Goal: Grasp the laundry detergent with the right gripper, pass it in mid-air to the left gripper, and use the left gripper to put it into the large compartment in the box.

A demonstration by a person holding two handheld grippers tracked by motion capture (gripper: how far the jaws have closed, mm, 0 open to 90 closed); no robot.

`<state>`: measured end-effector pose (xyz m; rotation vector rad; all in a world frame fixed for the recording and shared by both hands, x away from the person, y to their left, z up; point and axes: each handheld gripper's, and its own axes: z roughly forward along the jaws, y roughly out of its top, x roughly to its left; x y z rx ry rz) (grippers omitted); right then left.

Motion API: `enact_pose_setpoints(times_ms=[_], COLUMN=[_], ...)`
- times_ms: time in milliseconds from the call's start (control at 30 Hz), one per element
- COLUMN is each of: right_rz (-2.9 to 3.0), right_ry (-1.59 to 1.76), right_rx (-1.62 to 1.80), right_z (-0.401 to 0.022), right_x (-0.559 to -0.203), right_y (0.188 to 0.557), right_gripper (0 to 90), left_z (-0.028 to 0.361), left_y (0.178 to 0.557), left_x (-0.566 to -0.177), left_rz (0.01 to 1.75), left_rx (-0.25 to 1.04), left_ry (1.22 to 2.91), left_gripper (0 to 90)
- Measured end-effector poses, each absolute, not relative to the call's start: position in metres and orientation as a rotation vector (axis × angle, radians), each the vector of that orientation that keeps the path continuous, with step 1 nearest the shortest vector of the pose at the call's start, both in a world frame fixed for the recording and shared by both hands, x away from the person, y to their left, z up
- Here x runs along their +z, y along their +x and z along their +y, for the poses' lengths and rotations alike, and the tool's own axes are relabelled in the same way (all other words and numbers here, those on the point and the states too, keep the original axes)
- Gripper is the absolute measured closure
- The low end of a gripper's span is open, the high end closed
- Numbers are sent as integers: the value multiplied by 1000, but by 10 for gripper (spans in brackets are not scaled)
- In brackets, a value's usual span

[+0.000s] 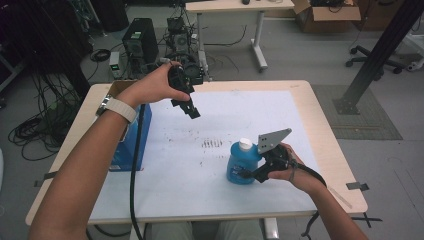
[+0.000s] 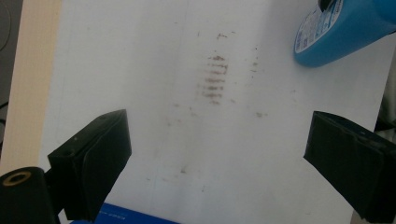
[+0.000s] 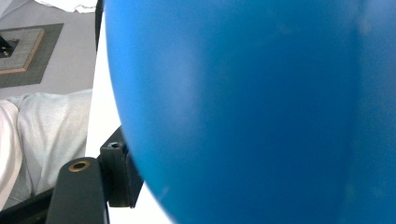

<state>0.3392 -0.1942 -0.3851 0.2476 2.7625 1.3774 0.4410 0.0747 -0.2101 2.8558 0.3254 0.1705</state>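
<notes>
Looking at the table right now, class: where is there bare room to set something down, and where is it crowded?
Free: the white mat in front of the smudge marks, between the blue box and the blue bottle; also the far right of the mat beyond the bottle. Crowded: around the bottle, where the right gripper closes on it, and the left edge by the box under the left gripper.

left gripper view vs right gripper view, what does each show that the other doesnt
Left gripper view alone: the dark smudges on the white mat, the bottle's label, a blue box edge, and the left gripper with its jaws wide apart and nothing between them. Right gripper view alone: the floor, pale trousers, and one black jaw against the bottle. Both: the blue bottle and white mat.
</notes>
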Motion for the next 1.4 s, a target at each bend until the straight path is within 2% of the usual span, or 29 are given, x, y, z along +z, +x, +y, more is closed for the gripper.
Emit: enact_pose_setpoints(times_ms=[633, 1400], right_rz=[2745, 2718], right_ry=[262, 255], right_rx=[1383, 1417], right_z=[-196, -200], right_x=[-385, -384], right_y=[341, 338], right_gripper=[412, 435], left_z=[76, 75], left_y=[440, 438], left_x=[-211, -211], left_rz=[331, 327], left_rx=[173, 173], left_ry=[2853, 2854], left_gripper=[76, 77])
